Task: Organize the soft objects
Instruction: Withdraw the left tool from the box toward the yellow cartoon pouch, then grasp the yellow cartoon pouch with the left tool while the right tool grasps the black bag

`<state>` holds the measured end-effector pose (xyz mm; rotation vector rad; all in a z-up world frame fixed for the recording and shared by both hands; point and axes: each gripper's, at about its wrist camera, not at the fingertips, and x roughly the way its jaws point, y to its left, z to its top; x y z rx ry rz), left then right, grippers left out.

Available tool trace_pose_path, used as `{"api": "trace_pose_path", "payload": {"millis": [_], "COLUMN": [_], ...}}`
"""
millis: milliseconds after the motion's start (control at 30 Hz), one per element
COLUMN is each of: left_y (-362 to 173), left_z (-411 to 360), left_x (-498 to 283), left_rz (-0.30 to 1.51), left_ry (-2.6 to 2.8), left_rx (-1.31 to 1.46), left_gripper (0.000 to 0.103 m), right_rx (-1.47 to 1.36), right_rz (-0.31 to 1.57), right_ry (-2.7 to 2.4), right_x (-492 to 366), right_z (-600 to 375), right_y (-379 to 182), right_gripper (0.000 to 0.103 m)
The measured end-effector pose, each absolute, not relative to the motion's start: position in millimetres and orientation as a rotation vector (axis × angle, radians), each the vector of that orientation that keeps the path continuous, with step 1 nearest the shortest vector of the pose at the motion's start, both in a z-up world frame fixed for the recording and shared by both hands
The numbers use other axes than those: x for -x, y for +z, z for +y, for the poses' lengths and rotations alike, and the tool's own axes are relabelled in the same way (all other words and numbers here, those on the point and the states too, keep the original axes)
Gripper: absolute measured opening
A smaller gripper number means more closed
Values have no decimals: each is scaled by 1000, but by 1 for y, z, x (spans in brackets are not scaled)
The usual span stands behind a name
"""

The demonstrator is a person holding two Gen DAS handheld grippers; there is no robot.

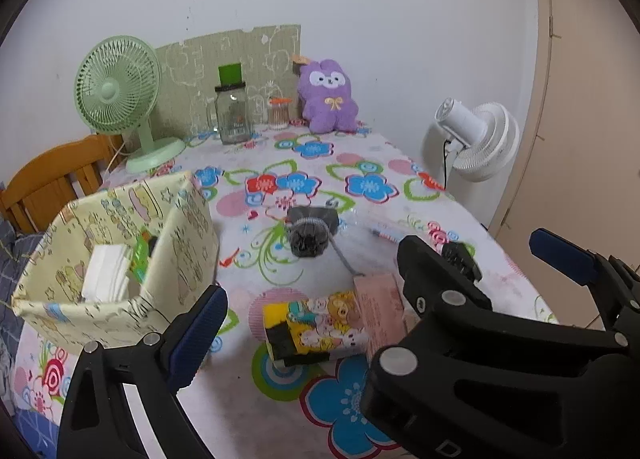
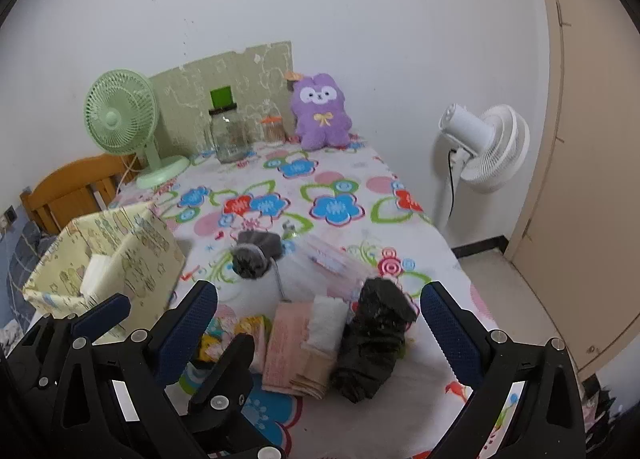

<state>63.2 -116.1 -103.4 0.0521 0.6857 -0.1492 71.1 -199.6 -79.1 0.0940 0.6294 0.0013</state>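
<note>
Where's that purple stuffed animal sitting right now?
The purple plush toy sits upright at the table's far edge against the wall, in both views, just right of the small orange-lidded jar.

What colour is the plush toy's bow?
Yellow, on the fluffy purple plush toy by the wall; clearest in the left wrist view.

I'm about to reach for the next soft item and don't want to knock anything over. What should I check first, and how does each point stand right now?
1. Left gripper open and holding nothing: ok.
2. Right gripper open and holding nothing: ok.
3. Fabric bin upright, with room beside the white folded item already inside: ok.
4. Black bundle lies between the right fingers, nothing on top of it: ok.
5. Pink cloth and white cloth touch the bundle, so they may drag along: not ok.
6. Whether the grey rolled socks are tied to the loose grey cord: cannot tell.
</note>
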Motion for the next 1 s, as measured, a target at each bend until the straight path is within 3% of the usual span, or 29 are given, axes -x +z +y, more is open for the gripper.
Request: {"api": "trace_pose_path", "payload": {"millis": [633,1000], "left_y": [-153,-163], "left_z": [-121,-124], "left_x": [-86,-99], "left_rz": [806,823], "left_ry": [-91,-77], "left_rx": [-57,-77], "left_gripper": [87,79], "right_rx": [-98,-130], "right_rz": [734,790], "right_ry": [-35,-38], "right_x": [-87,-102], "right_z": [-210,-216], "right_y": [-130,-142], "right_gripper": [98,85]}}
